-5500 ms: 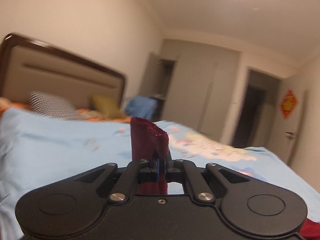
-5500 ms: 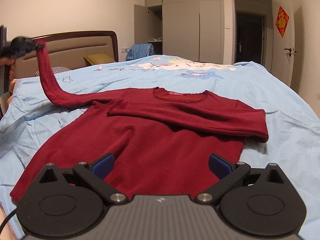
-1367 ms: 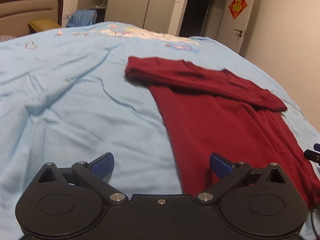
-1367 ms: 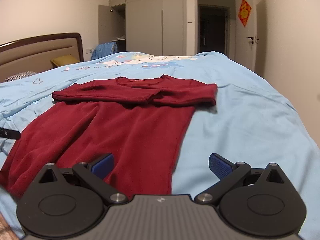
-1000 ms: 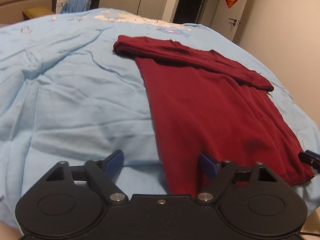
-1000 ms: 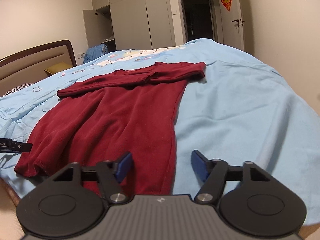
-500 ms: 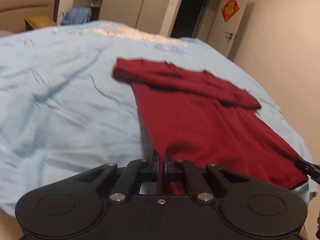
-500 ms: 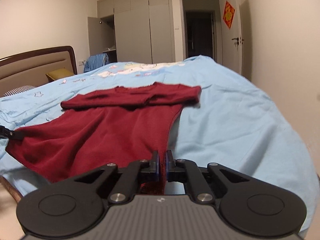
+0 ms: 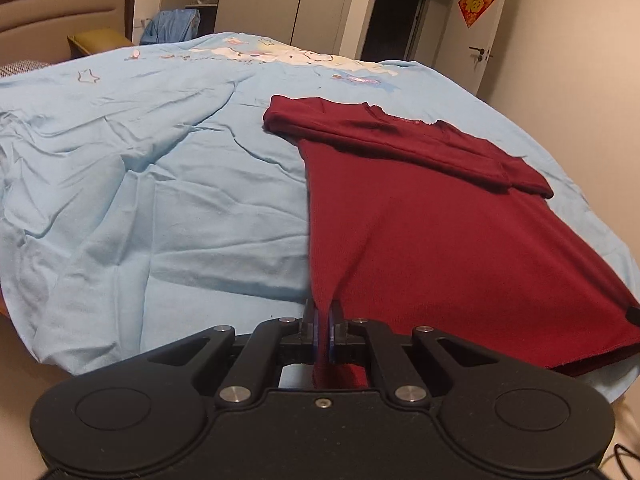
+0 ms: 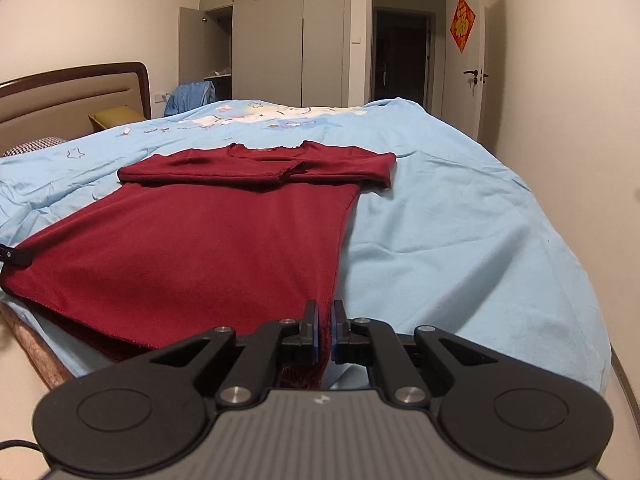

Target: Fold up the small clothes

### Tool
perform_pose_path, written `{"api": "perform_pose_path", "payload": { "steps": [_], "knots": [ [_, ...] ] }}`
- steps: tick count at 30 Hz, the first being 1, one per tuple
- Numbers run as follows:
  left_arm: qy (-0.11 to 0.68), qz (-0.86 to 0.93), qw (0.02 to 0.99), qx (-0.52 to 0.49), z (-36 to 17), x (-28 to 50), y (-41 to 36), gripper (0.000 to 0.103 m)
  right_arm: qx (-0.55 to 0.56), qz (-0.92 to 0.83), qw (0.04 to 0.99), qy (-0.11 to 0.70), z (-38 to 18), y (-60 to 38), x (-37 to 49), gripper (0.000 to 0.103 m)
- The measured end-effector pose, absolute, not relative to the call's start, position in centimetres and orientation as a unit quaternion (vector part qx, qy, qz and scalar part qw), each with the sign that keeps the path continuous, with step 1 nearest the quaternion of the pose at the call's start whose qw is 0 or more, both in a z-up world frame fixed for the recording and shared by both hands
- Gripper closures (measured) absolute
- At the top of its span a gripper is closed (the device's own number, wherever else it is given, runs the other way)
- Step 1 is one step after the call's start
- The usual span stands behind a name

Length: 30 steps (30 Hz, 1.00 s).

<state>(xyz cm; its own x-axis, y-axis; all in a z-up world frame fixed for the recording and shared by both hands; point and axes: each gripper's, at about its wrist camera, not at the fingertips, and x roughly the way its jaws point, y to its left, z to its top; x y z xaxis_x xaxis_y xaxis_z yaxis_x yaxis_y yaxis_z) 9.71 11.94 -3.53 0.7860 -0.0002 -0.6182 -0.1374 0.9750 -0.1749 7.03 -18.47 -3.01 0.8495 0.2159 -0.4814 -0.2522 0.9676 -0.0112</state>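
Note:
A dark red long-sleeved sweater lies on the light blue bedspread, both sleeves folded across the chest near the collar. My left gripper is shut on the hem's left corner. My right gripper is shut on the hem's right corner. The hem is stretched between them at the near edge of the bed. The other gripper's tip shows at the far hem corner in each view: the right one and the left one.
A padded headboard with pillows stands at the left. Beyond the bed are grey wardrobes, a dark doorway and a white door with a red ornament. Blue cloth hangs by the wardrobe.
Both grippers closed from open onto the sweater's hem corners, then lifted and pulled the hem taut toward the bed's near edge. Earlier, the left sleeve was laid across the chest.

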Motion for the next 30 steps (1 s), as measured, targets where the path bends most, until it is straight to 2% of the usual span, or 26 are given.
{"api": "perform_pose_path", "payload": {
  "steps": [3, 7, 8, 9, 10, 11, 12, 14, 15, 16, 19, 24, 30],
  "knots": [
    [0.325, 0.037, 0.939, -0.108, -3.6, 9.7, 12.2, 0.097, -0.045, 0.124, 0.960, 0.246, -3.2, -18.2, 7.1, 0.096],
    [0.332, 0.042, 0.936, -0.113, -4.0, 9.4, 12.3, 0.085, -0.055, 0.125, 0.959, 0.247, -3.4, -18.1, 6.8, 0.091],
    [0.331, 0.044, 0.936, -0.115, -3.9, 9.4, 12.4, 0.075, -0.057, 0.127, 0.959, 0.246, -3.4, -18.2, 6.7, 0.084],
    [0.331, 0.044, 0.935, -0.117, -3.8, 9.2, 12.5, 0.069, -0.060, 0.128, 0.959, 0.245, -3.4, -18.1, 6.5, 0.076],
    [0.328, 0.043, 0.936, -0.118, -3.7, 9.1, 12.5, 0.058, -0.066, 0.129, 0.959, 0.242, -3.3, -18.2, 6.4, 0.055],
    [0.324, 0.044, 0.938, -0.117, -3.5, 8.9, 12.6, 0.043, -0.072, 0.133, 0.959, 0.238, -3.3, -18.1, 6.1, 0.041],
    [0.318, 0.048, 0.940, -0.113, -3.3, 8.7, 12.5, 0.036, -0.081, 0.140, 0.959, 0.232, -3.2, -18.0, 5.9, 0.037],
    [0.303, 0.058, 0.946, -0.099, -2.8, 8.4, 12.2, 0.009, -0.110, 0.156, 0.956, 0.222, -3.0, -17.5, 5.4, 0.025],
    [0.297, 0.063, 0.948, -0.091, -2.6, 8.3, 12.0, 0.003, -0.132, 0.162, 0.954, 0.216, -3.0, -17.0, 5.1, 0.021],
    [0.291, 0.067, 0.951, -0.084, -2.4, 8.2, 11.8, 0.001, -0.156, 0.167, 0.951, 0.210, -3.1, -16.4, 4.8, 0.015],
    [0.288, 0.062, 0.953, -0.064, -2.0, 8.4, 11.1, 0.001, -0.239, 0.190, 0.932, 0.195, -3.8, -14.2, 4.0, 0.011],
    [0.284, 0.045, 0.957, -0.024, -2.1, 8.9, 9.1, 0.001, -0.355, 0.206, 0.891, 0.195, -5.9, -10.7, 3.5, 0.010],
    [0.281, 0.001, 0.960, 0.015, -2.3, 9.5, 6.2, 0.001, -0.439, 0.203, 0.851, 0.204, -8.4, -8.5, 3.6, 0.012]
  ]
}}
